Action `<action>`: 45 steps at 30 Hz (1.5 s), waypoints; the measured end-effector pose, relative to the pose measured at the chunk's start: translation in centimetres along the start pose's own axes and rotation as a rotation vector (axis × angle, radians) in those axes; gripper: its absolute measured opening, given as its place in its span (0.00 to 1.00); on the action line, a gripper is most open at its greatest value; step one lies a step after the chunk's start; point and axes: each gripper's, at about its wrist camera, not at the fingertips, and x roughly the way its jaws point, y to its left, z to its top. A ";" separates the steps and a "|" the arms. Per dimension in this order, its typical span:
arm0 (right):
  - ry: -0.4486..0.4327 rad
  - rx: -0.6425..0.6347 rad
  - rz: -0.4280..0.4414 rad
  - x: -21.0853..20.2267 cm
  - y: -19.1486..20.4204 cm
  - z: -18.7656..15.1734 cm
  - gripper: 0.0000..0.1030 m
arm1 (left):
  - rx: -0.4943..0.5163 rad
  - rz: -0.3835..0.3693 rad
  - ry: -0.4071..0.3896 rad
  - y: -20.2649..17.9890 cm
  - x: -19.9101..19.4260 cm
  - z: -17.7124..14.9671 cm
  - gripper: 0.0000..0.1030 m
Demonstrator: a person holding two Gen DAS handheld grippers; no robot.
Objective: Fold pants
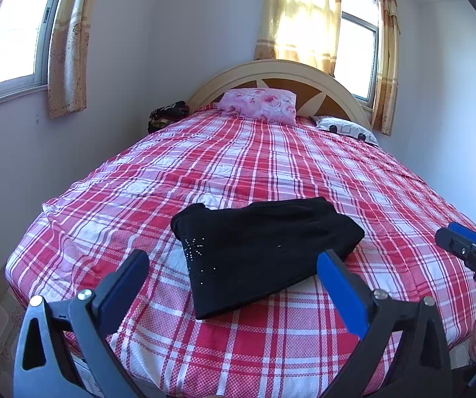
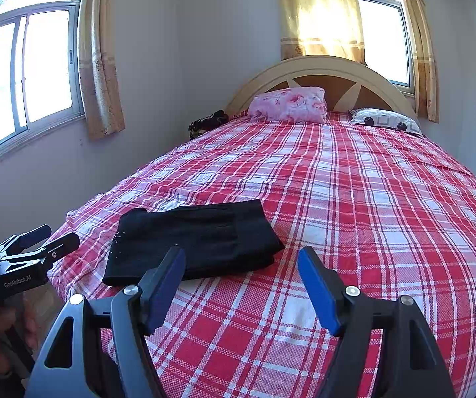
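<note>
Black pants point(image 1: 264, 248) lie folded into a compact bundle on the red plaid bed, with small silver studs on the near left part. They also show in the right wrist view point(image 2: 195, 242), left of centre. My left gripper point(image 1: 234, 262) is open and empty, held just in front of the bundle. My right gripper point(image 2: 241, 258) is open and empty, to the right of the bundle and apart from it. The right gripper shows at the right edge of the left wrist view point(image 1: 460, 242). The left gripper shows at the left edge of the right wrist view point(image 2: 48, 238).
The bed point(image 1: 304, 172) has a red and white plaid cover, a pink floral pillow point(image 1: 261, 102) and a white patterned pillow point(image 1: 347, 129) at the curved headboard point(image 1: 277, 69). A dark bundle point(image 1: 168, 116) lies at the far left bedside. Curtained windows stand left and behind.
</note>
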 end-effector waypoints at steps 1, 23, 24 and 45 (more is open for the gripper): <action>-0.002 -0.001 0.000 -0.1 0.0 0.0 0.70 | -0.002 -0.001 -0.003 0.0 -0.1 0.0 1.00; -0.023 -0.001 -0.011 -0.7 -0.2 -0.2 0.70 | 0.009 0.016 -0.038 -0.5 -1.0 0.4 1.00; -0.023 -0.001 -0.011 -0.7 -0.2 -0.2 0.70 | 0.011 0.024 -0.038 -0.5 -1.0 0.4 1.00; -0.017 -0.009 -0.009 -0.8 0.2 -0.5 0.70 | -0.005 0.040 -0.038 -0.1 -0.5 -0.2 1.00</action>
